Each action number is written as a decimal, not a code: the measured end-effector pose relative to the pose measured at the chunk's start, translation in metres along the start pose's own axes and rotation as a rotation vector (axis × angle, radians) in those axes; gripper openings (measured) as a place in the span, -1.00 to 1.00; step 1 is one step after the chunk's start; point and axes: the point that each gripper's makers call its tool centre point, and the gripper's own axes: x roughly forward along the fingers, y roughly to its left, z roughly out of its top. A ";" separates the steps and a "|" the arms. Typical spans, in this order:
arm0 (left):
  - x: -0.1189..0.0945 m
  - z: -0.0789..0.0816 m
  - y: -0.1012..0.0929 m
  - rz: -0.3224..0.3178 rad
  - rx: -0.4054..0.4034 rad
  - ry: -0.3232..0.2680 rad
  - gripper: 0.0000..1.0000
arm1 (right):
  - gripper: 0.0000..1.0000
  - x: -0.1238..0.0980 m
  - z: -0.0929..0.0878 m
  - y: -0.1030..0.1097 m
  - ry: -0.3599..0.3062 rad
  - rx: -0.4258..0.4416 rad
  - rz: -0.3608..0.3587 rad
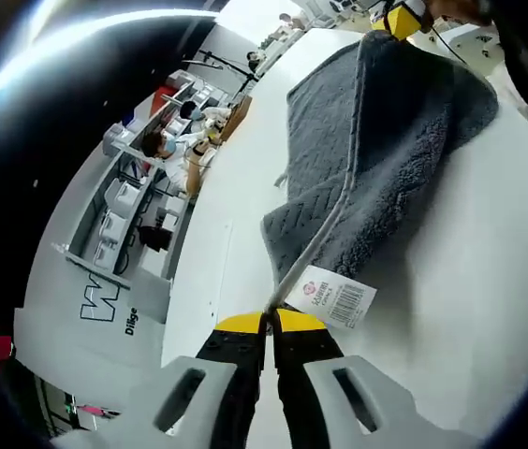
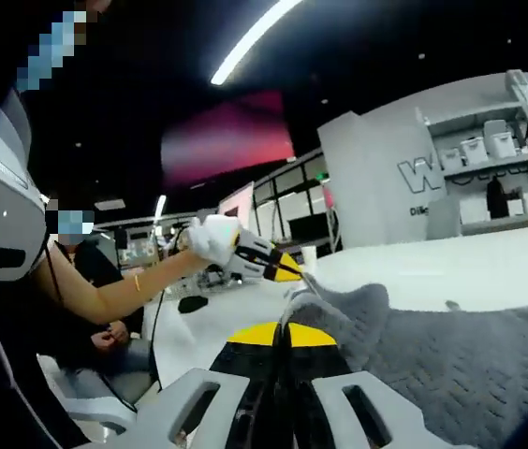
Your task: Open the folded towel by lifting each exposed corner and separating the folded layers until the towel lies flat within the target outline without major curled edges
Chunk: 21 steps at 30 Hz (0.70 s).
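white tabletop (image 1: 489,309) runs long and bare toward shelving and seated people at the far side. on it lies the grey towel (image 1: 386,159), partly lifted, one layer peeling up while the lower layer rests on the table. the left gripper (image 1: 270,323) is pinched closed on the towel's hem beside a white label (image 1: 331,295); the right gripper (image 2: 287,332) is clamped on another corner. unfolding looks midway, i judge: spreading and flattening remain. no outline is discernible. open surface surrounds the towel, leaving room to draw outward.
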 end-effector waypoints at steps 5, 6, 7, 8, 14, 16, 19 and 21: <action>-0.006 -0.011 0.010 0.017 0.000 0.008 -0.96 | -1.00 0.019 -0.004 0.023 0.023 -0.027 0.080; -0.006 -0.012 0.012 0.017 -0.002 0.009 -0.96 | -1.00 0.022 -0.004 0.026 0.022 -0.029 0.086; -0.007 -0.013 0.012 0.017 -0.001 0.010 -0.96 | -1.00 0.025 -0.005 0.032 0.025 -0.033 0.105; -0.007 -0.016 0.015 0.022 0.002 0.014 -0.96 | -1.00 0.029 -0.005 0.036 0.024 -0.033 0.116; -0.010 -0.024 0.026 0.056 -0.009 0.028 -0.95 | -1.00 0.042 -0.003 0.049 0.018 -0.040 0.157; -0.011 -0.026 0.030 0.072 -0.022 0.032 -0.95 | -1.00 0.048 -0.002 0.056 0.019 -0.047 0.182; -0.012 -0.029 0.032 0.080 -0.028 0.034 -0.95 | -1.00 0.056 -0.003 0.062 0.023 -0.047 0.198; -0.013 -0.032 0.032 0.084 -0.026 0.042 -0.95 | -1.00 0.065 -0.006 0.072 0.026 -0.049 0.229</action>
